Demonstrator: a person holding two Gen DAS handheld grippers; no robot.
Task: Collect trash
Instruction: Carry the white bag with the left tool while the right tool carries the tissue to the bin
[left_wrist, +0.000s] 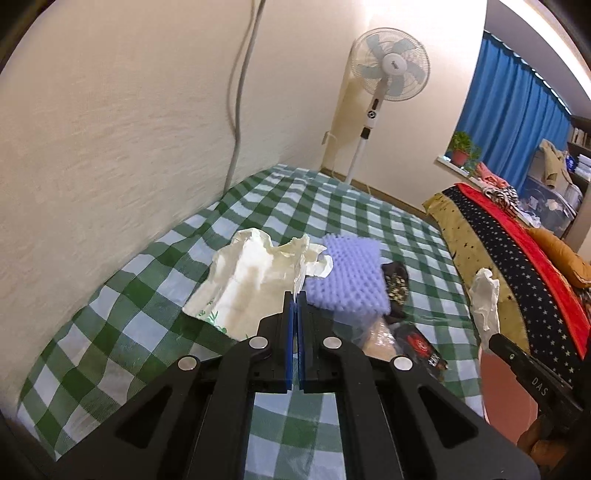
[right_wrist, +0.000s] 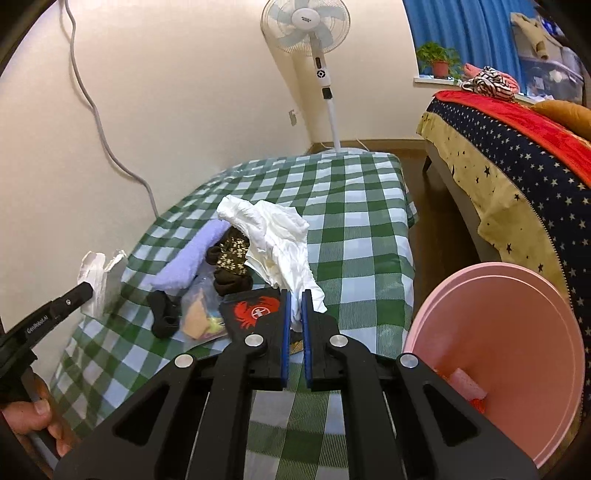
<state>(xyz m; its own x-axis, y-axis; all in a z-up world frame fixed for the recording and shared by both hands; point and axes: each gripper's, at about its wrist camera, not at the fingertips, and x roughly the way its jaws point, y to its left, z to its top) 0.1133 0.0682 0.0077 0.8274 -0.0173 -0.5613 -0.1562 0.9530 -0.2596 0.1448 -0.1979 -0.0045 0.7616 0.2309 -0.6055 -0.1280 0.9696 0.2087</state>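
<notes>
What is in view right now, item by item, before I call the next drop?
Tissue wads: two, white, one in each gripper
Towel: one, lilac, on the checked cloth
Socks: dark patterned pair; one black
Clear bag: one, beside the black sock
Crab packet: one, black and red
Bin: one, pink, right of table, pink scrap inside
Checked cloth: green and white, covers table
Fan: one, white, in corner
Bed: starred covers, right
Potted plant: on sill
Left gripper: shut on tissue
Right gripper: shut on tissue
Hand: left, on handle
</notes>
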